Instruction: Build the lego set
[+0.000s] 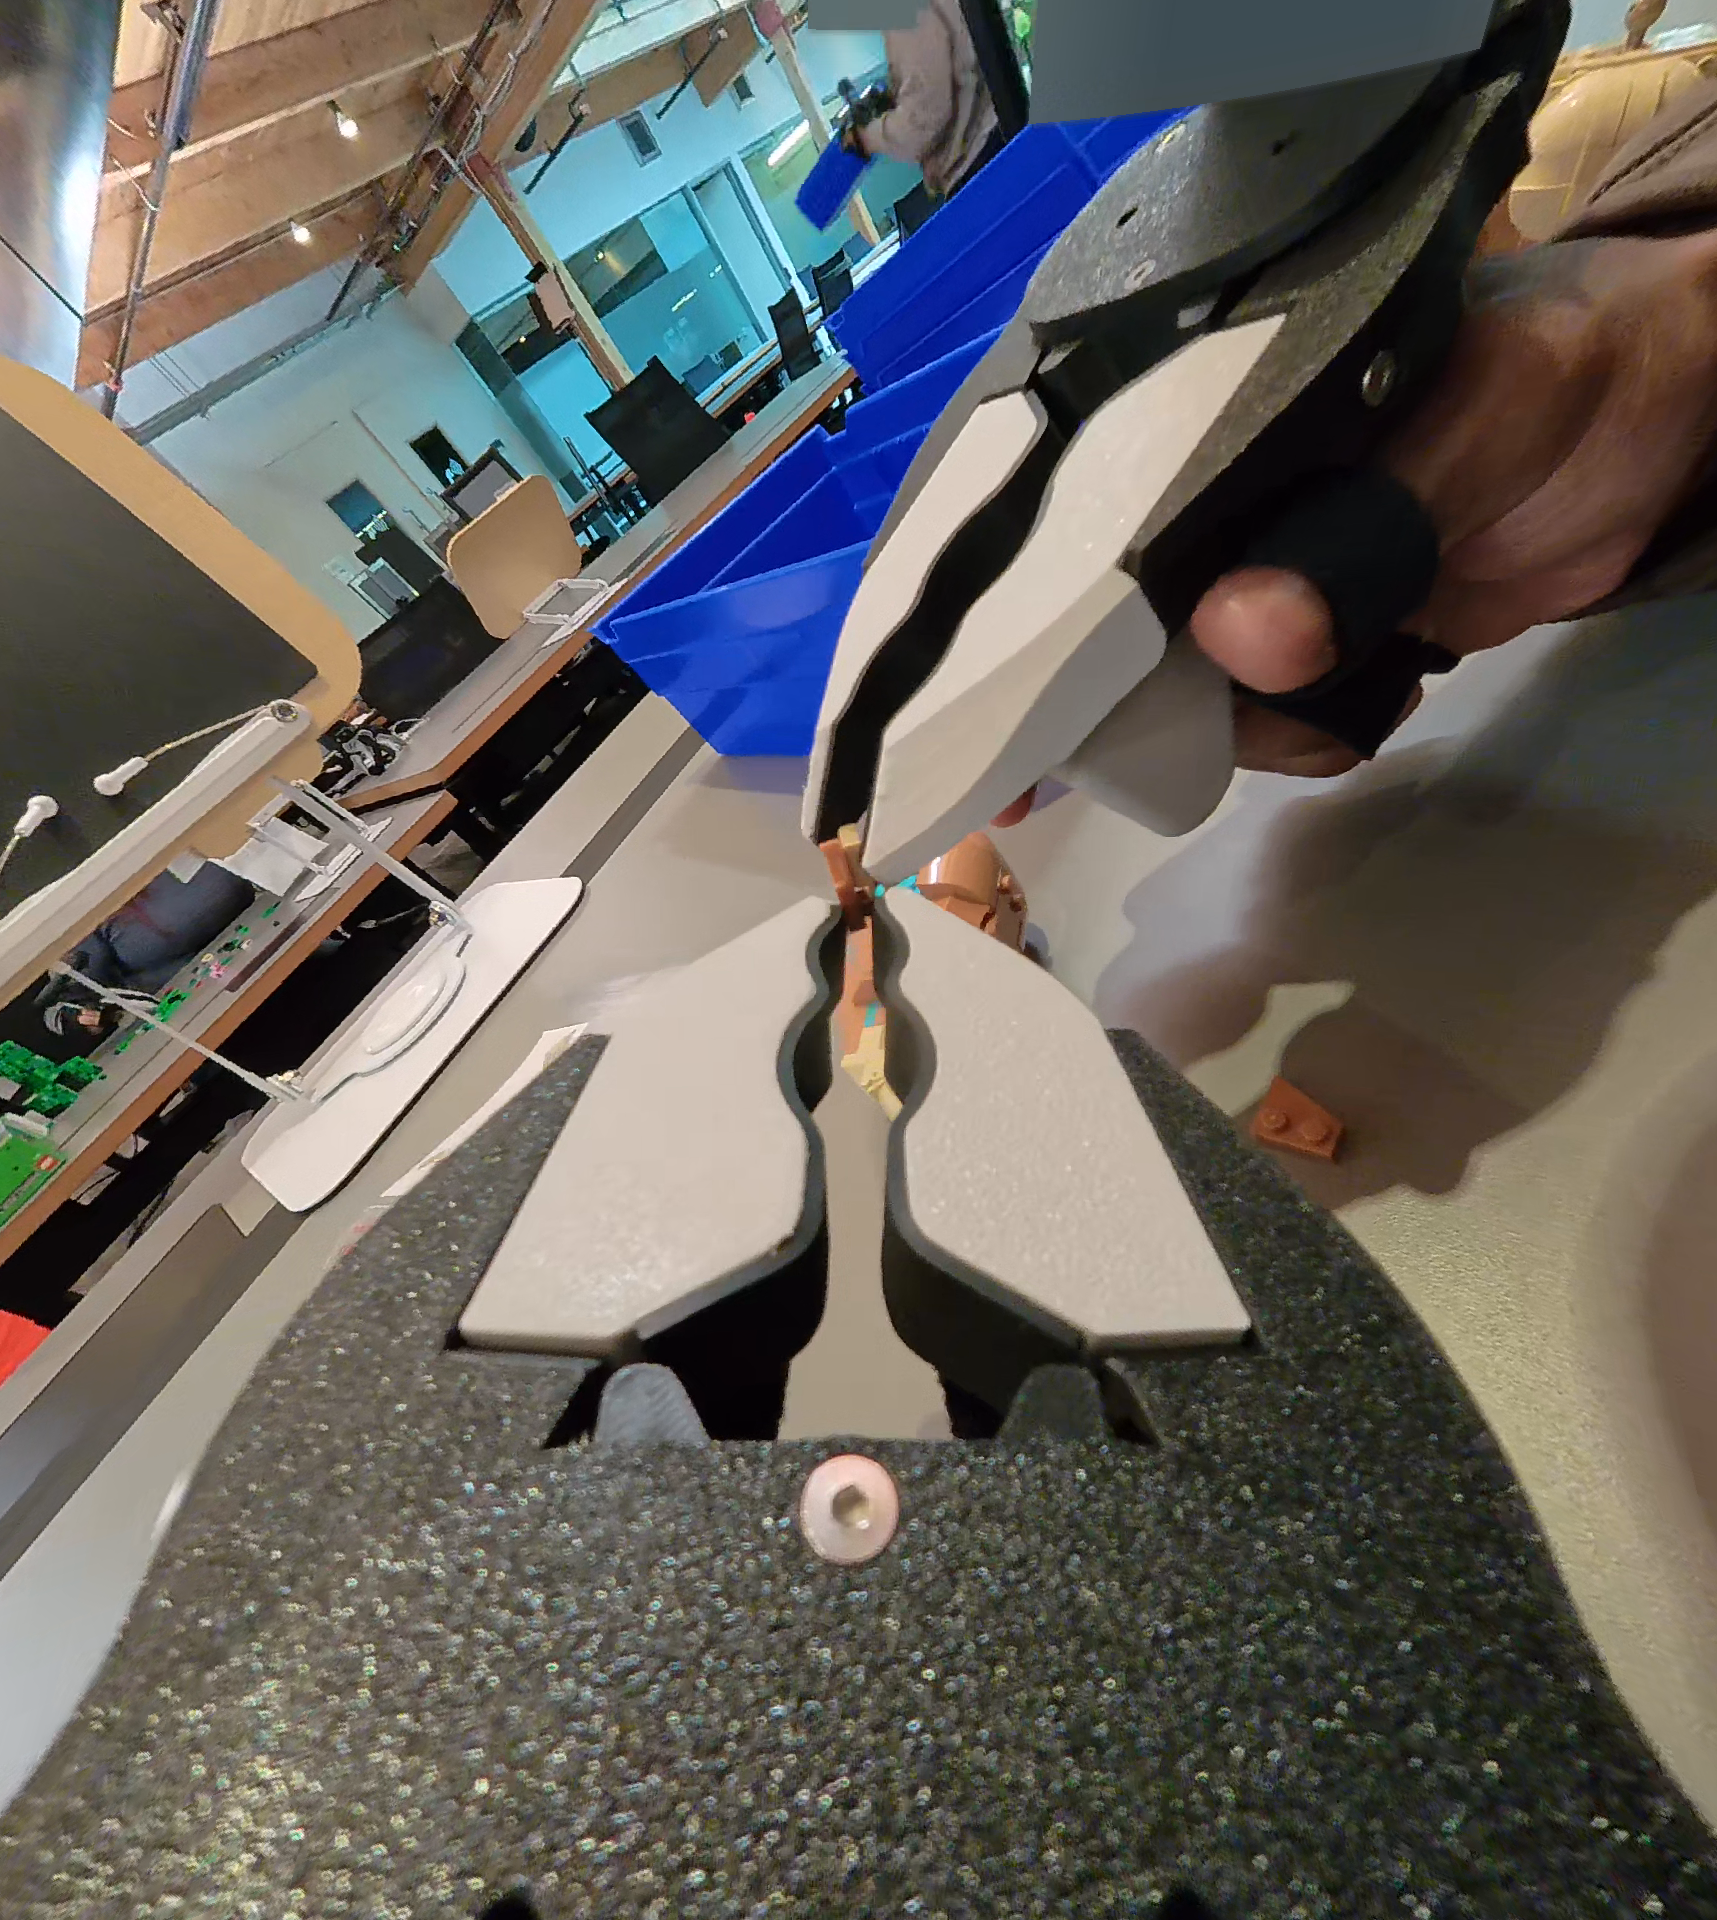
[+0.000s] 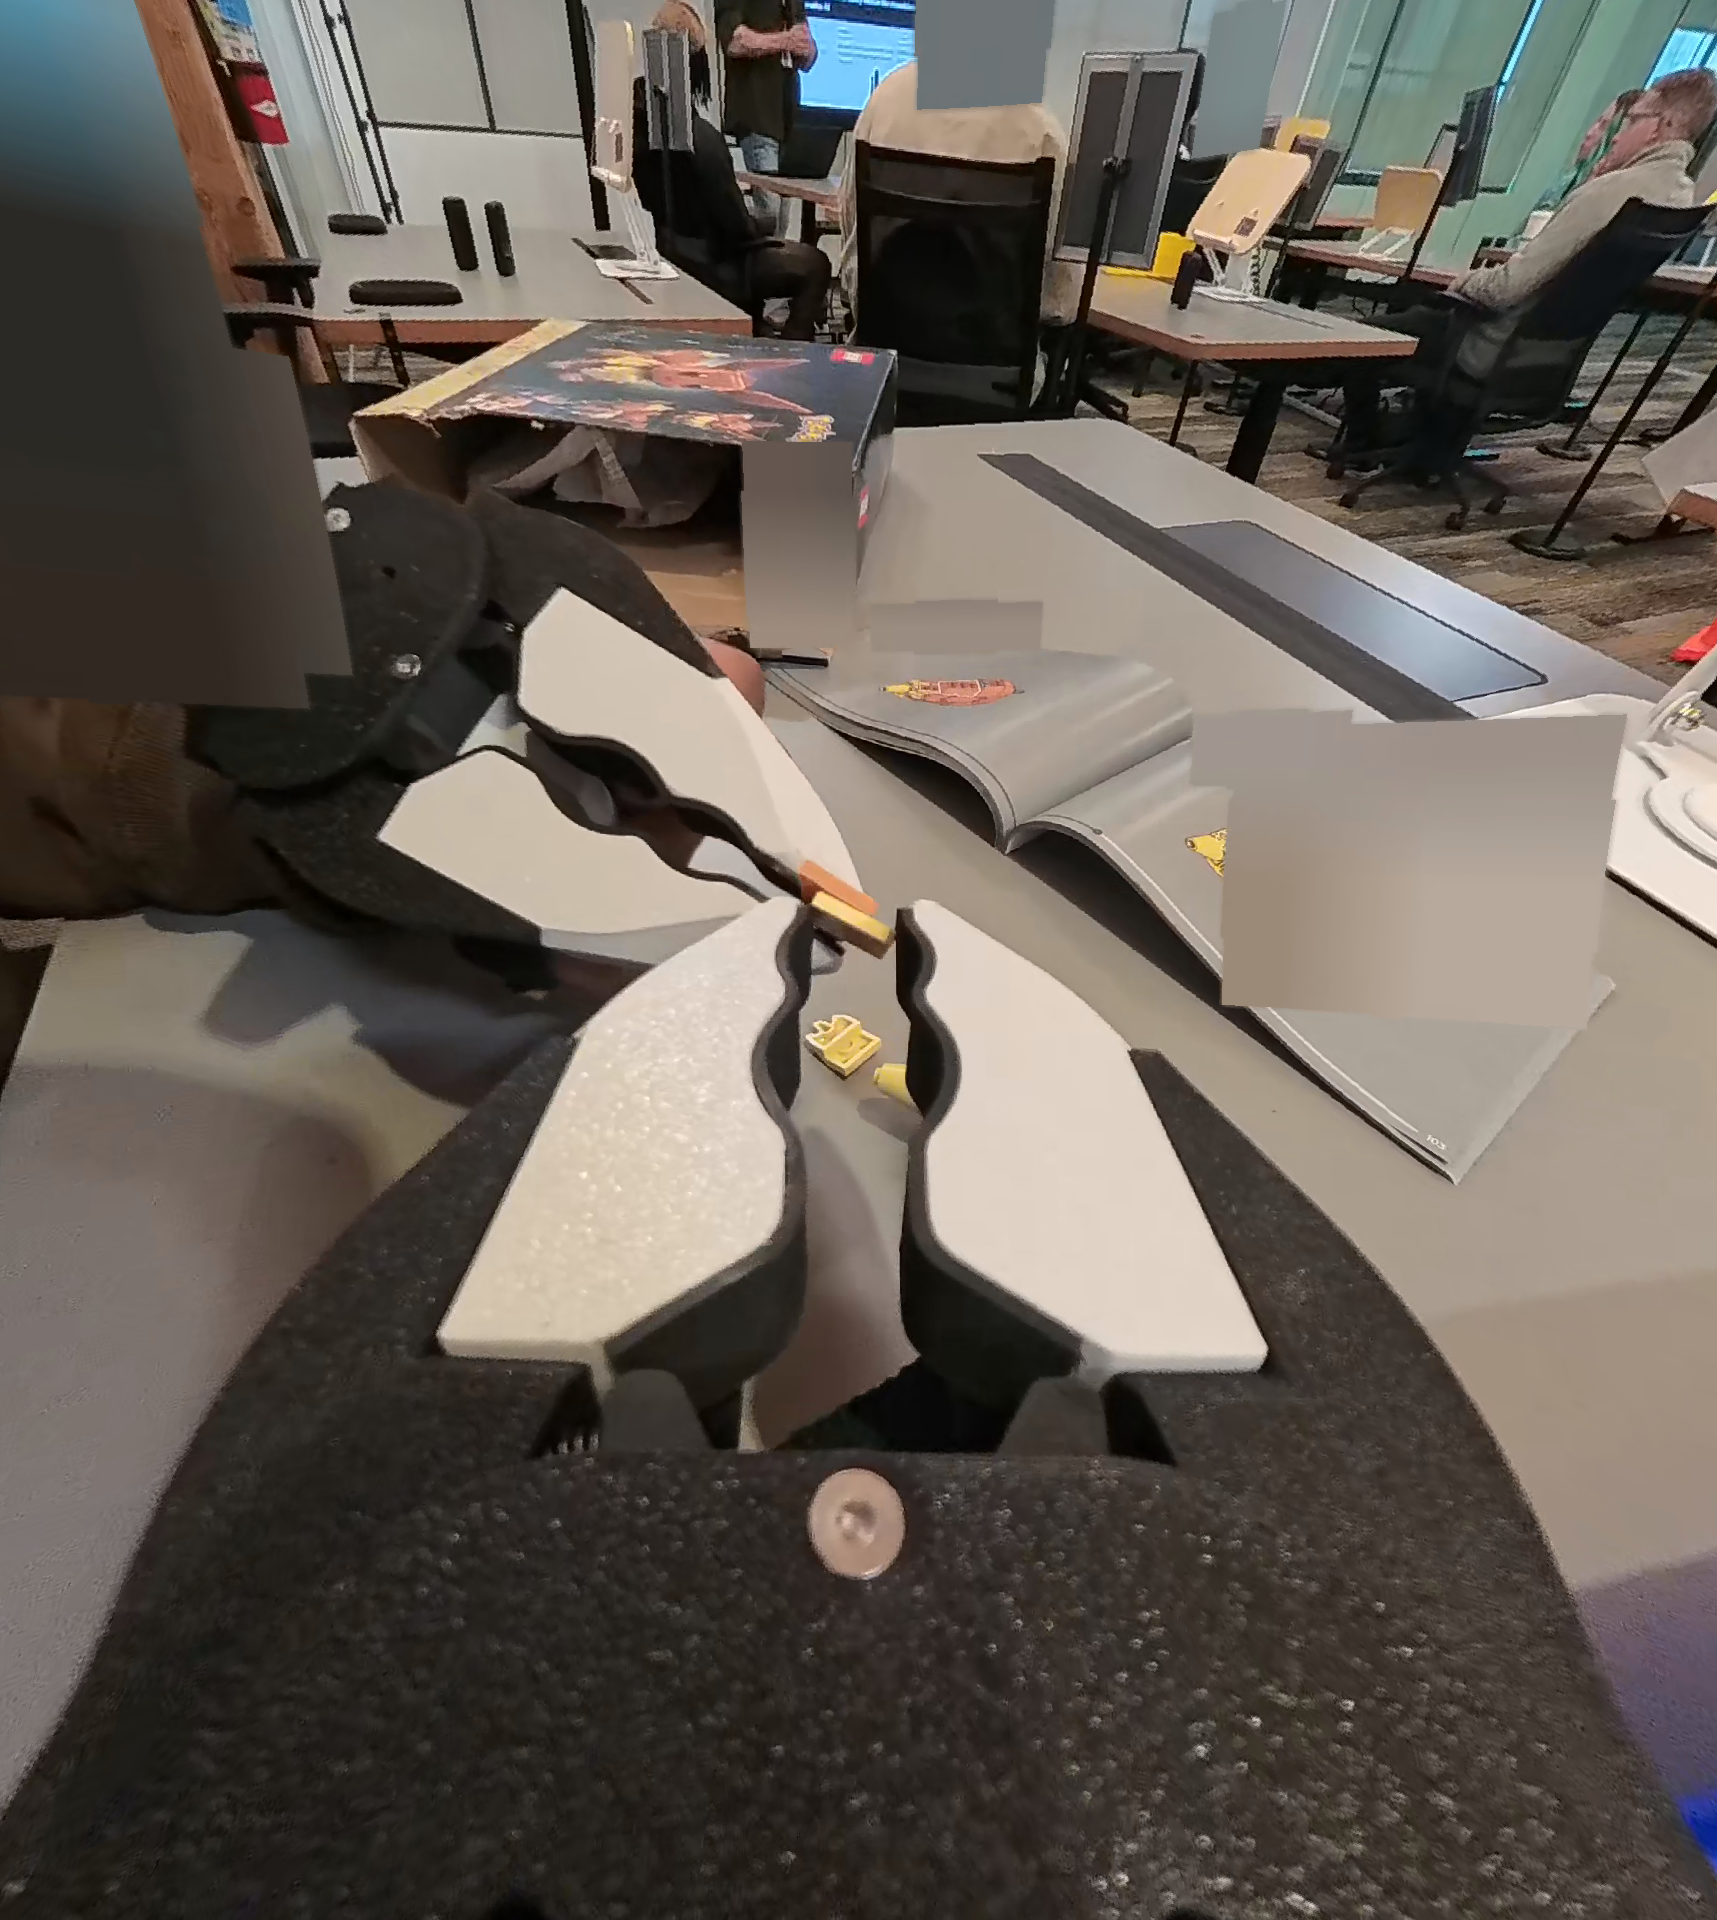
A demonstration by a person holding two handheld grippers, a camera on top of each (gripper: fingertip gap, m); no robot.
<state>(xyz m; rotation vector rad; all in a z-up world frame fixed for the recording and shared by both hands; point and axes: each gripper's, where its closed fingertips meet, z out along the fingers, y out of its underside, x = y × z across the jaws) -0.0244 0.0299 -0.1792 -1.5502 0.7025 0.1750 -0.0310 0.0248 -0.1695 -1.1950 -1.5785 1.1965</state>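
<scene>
1. the left gripper (image 1: 859,920), with two grey fingers on a black foam body, had its tips pressed together on a small stack of brown and tan lego pieces (image 1: 862,940); a little turquoise showed in the stack.
2. in the right wrist view the same left gripper (image 2: 800,871) came in from the left, and the brown and tan stack (image 2: 846,906) stuck out from its closed tips, above the grey table (image 2: 1249,1299).
3. the right gripper (image 2: 849,920) had its tips apart, with a clear gap between them; the free end of the stack sat in this gap, near the left fingertip (image 2: 766,935). i could not tell if the finger touched the piece.
4. in the left wrist view the right gripper (image 1: 849,831) came down from the upper right, held by a hand (image 1: 1519,499), and its tips met the top of the stack. from this side the fingers looked nearly together, so this view alone did not show the gap.
5. a small yellow lego piece with clips (image 2: 843,1042) and a second small yellow piece (image 2: 890,1081) lay on the table between the right gripper's fingers, apart from the stack.
6. a flat reddish-brown lego plate (image 1: 1295,1132) lay alone on the table, right of the left gripper.
7. a partly built brown lego model (image 1: 979,883) stood just behind the grippers' tips.
8. an open grey instruction booklet (image 2: 1072,769) lay on the table, and behind it an opened dark cardboard lego box (image 2: 646,405).
9. blue plastic bins (image 1: 750,623) stood in a row further back on the table.
</scene>
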